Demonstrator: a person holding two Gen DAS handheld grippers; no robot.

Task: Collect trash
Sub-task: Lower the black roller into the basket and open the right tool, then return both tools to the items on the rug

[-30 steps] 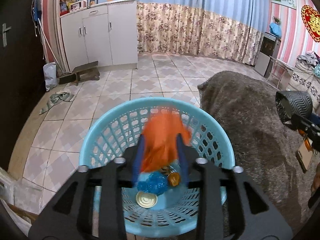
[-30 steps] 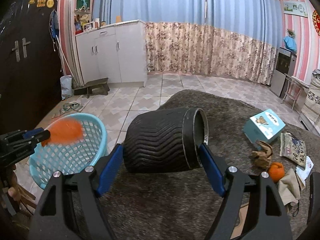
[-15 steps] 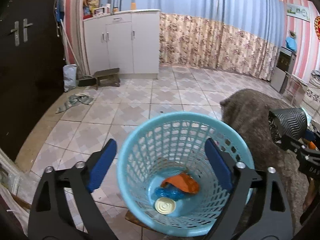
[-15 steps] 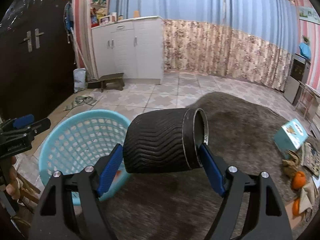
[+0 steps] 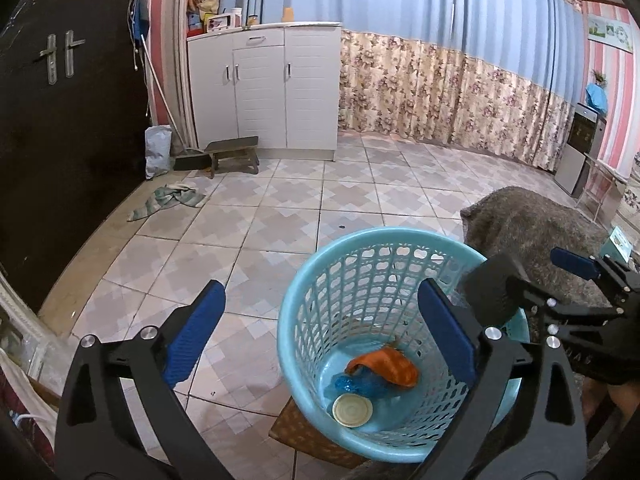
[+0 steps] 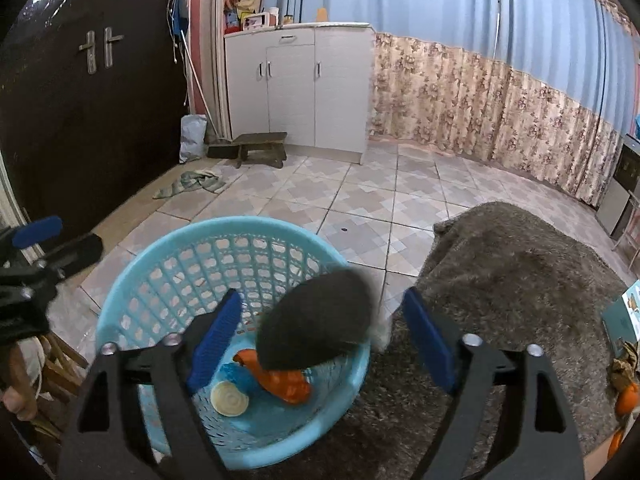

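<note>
A light blue plastic basket stands on the floor beside the grey rug. In it lie an orange wrapper, a blue crumpled piece and a round cream lid. My left gripper is open and empty above the basket. My right gripper is open; a black ribbed cup is blurred between its jaws, touching neither, over the basket's right rim. It also shows in the left wrist view.
A grey shaggy rug lies to the right, with a teal box and orange scraps at its far right. White cabinet, small stool, a rag and a dark door stand beyond on the tiled floor.
My left gripper opened and dropped the orange wrapper into the basket, then drew back. My right gripper carried the black cup over the basket and opened; the cup is falling free.
</note>
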